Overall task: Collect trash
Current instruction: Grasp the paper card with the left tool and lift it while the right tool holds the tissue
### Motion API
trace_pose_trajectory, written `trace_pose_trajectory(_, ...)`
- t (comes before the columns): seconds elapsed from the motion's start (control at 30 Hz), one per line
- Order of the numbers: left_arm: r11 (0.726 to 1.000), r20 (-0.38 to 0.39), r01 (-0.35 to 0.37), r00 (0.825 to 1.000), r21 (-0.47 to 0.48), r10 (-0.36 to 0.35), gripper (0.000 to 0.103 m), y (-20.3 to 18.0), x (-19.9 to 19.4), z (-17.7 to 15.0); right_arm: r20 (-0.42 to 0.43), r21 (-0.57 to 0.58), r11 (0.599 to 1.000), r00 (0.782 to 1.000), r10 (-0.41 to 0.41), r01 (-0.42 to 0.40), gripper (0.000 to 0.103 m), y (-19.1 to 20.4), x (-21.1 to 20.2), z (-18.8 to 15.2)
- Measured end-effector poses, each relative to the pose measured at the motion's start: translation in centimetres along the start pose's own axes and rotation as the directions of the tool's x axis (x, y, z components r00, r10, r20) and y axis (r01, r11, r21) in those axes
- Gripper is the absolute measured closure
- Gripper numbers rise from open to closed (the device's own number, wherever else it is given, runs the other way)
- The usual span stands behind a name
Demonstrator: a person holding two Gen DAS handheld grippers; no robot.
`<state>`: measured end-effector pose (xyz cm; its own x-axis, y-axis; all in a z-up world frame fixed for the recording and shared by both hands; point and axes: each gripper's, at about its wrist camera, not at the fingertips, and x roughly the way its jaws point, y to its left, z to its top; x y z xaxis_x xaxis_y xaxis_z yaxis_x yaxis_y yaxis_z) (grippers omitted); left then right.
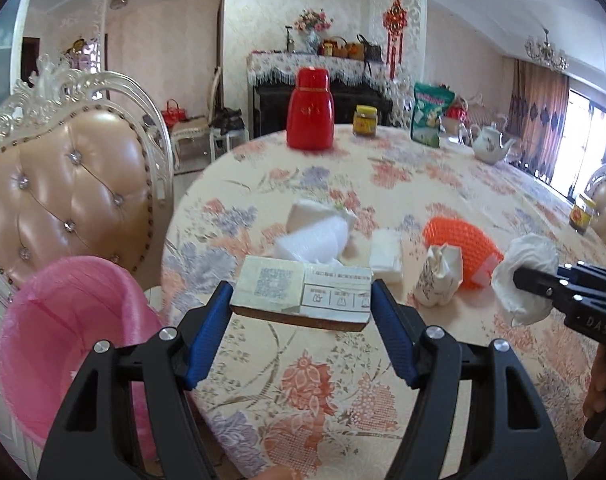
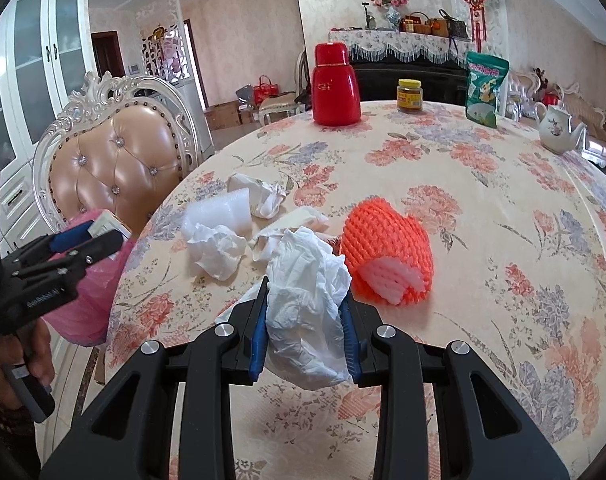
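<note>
My left gripper [image 1: 301,286] is shut on a small flat cardboard box [image 1: 287,290], lifted above the table's near edge. A pink-lined bin [image 1: 63,340] stands below to its left, beside the table. My right gripper [image 2: 305,292] is shut on a crumpled white tissue [image 2: 307,320] and hovers over the floral tablecloth [image 2: 483,240]. On the cloth lie an orange foam net [image 2: 383,252], a white foam sheet [image 2: 223,208] and more crumpled tissues [image 2: 217,252]. The right wrist view shows the left gripper [image 2: 99,236] over the bin [image 2: 91,308].
A red thermos [image 1: 310,110], a yellow-lidded jar [image 1: 365,120], a green bag [image 1: 431,116] and a white teapot [image 1: 489,144] stand at the far side of the table. A padded chair [image 1: 71,192] stands left of the table, behind the bin. Another small jar [image 1: 583,212] sits at the right edge.
</note>
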<state>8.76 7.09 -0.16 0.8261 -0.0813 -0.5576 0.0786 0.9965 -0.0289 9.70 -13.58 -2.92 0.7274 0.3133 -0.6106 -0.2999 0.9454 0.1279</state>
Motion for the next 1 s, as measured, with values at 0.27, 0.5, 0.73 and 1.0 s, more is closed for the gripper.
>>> trace_pose_trajectory(0.27,0.999,0.048,-0.038,0.998,-0.038,0.039,0.035,2.3,-3.0,0.3,0.013,-0.019,1.000,1.000,0.015,-0.015,0.073,1.4,-0.4,0.6)
trace_pose_trajectory(0.5,0.994,0.073,-0.075,0.994,-0.075,0.080,0.035,4.6,-4.9,0.2,0.025,-0.037,0.999,0.999,0.030,-0.029,0.073,3.0,-0.4,1.2)
trace_pose_trajectory(0.73,0.989,0.076,-0.108,0.990,-0.103,0.116,0.035,6.6,-6.1,-0.3,0.024,-0.059,0.997,0.998,0.055,-0.054,0.073,4.8,0.0,1.7)
trace_pose_trajectory(1.0,0.976,0.083,-0.161,0.981,-0.146,0.174,0.035,9.7,-7.6,-0.9,0.027,-0.097,0.991,0.995,0.093,-0.090,0.073,7.5,0.7,2.7)
